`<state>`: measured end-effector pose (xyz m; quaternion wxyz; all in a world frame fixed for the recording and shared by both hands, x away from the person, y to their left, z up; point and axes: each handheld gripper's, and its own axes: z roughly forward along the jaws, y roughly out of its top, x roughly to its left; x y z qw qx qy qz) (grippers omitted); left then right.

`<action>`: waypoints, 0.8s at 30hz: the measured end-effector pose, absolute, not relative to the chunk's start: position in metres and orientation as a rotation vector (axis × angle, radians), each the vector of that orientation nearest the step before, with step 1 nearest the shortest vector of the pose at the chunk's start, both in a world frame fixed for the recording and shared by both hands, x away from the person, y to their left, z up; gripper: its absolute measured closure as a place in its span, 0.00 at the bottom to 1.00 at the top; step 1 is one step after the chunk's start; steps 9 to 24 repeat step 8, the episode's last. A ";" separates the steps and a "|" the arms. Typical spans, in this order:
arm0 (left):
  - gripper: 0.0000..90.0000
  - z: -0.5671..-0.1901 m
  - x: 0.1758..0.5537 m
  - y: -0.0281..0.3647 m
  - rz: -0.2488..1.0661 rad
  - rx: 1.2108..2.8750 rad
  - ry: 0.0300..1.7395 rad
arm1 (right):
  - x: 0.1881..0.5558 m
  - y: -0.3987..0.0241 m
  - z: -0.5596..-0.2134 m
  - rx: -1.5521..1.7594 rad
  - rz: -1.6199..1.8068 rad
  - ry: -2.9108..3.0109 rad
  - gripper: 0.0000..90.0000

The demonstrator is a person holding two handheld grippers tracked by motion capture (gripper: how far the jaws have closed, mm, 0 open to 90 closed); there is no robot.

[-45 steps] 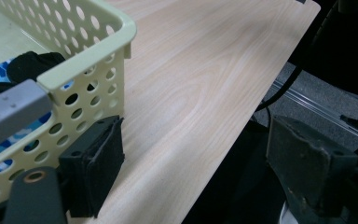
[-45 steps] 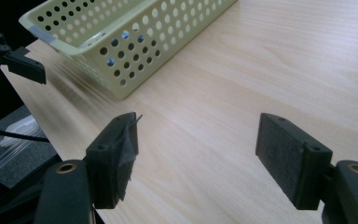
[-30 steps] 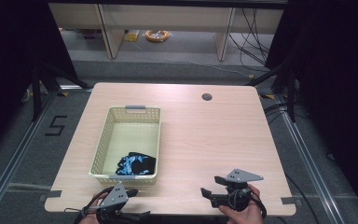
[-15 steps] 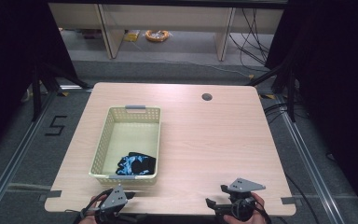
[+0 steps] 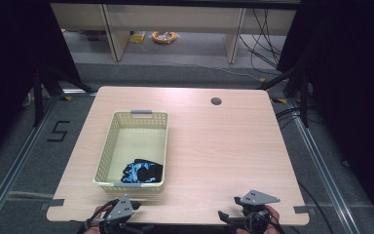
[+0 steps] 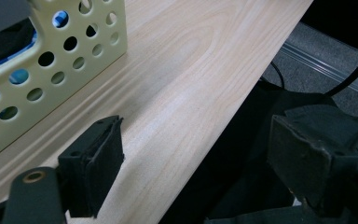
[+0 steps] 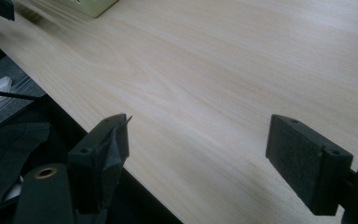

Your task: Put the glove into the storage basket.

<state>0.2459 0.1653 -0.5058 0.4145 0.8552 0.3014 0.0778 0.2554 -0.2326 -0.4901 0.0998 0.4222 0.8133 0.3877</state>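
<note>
A: Where is the black-and-blue glove point(image 5: 141, 171)?

B: It lies crumpled inside the pale yellow perforated basket point(image 5: 108, 146), in the end nearest the person, against the near wall. In the left gripper view blue shows through the basket's holes point(image 6: 20, 76).

A: And the basket?

B: It stands on the left half of the wooden bench point(image 5: 224, 146), its grey handle at the far end.

A: The claws?

B: The left claw point(image 5: 118, 213) hangs at the bench's near edge, just in front of the basket, jaws wide apart with nothing between them. The right claw point(image 5: 251, 212) is at the near edge too, well apart from the basket; its jaws have just been opening and stand spread wide over bare wood, empty.
</note>
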 end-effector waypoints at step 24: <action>0.20 -0.506 0.247 0.166 0.208 2.158 0.735 | 0.255 -0.232 -0.489 1.259 1.162 2.395 0.24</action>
